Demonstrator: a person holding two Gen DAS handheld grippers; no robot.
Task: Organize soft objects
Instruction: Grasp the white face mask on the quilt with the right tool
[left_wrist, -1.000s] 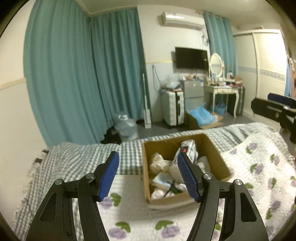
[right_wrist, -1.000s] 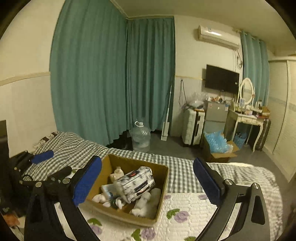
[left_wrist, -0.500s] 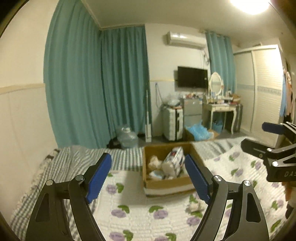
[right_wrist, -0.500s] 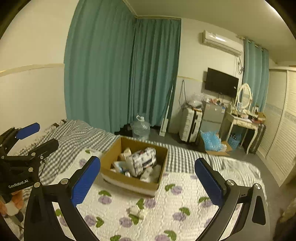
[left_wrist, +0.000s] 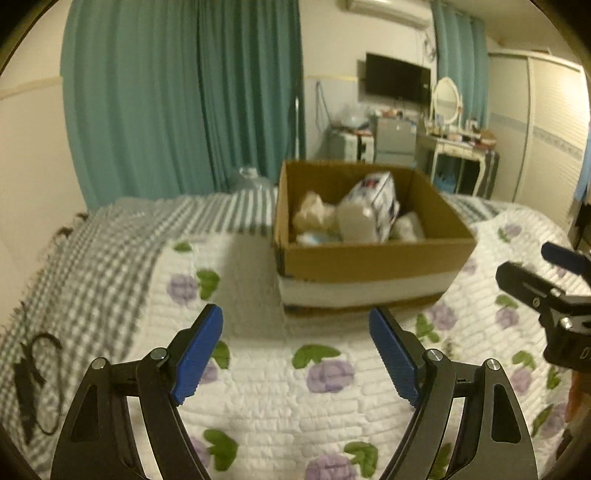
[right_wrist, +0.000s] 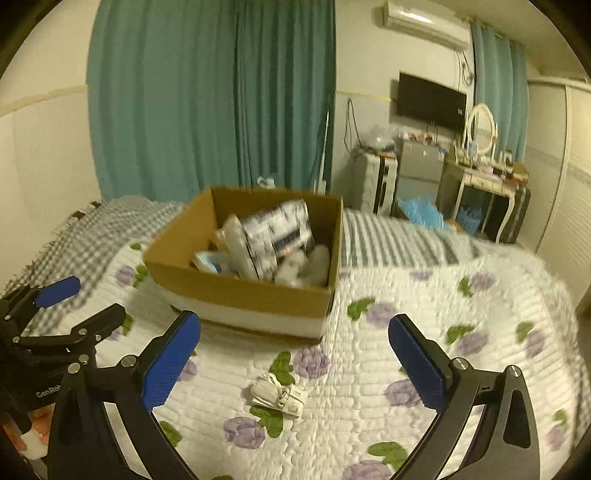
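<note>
Two grippers: both in view, each with blue pads spread wide and nothing between them
Left gripper (left_wrist: 295, 354): fingers released, held above the floral quilt (left_wrist: 295, 406), pointed toward the cardboard box (left_wrist: 369, 258)
Right gripper (right_wrist: 293, 360): fingers released, held above the same quilt, box ahead and slightly left
Box contents: soft packs piled inside, among them a white printed bundle (right_wrist: 277, 236) tilted on top and pale lumps beside it; details blurred
Loose item: small white folded bundle with a cord (right_wrist: 277, 397) lay on the quilt, near side of the box, between the right gripper's fingers in view but below them, not touching
Box position: on the quilt, near the grey checked blanket (left_wrist: 92, 258)
Blanket edge: black cable (left_wrist: 37, 384) lay at far left
</note>
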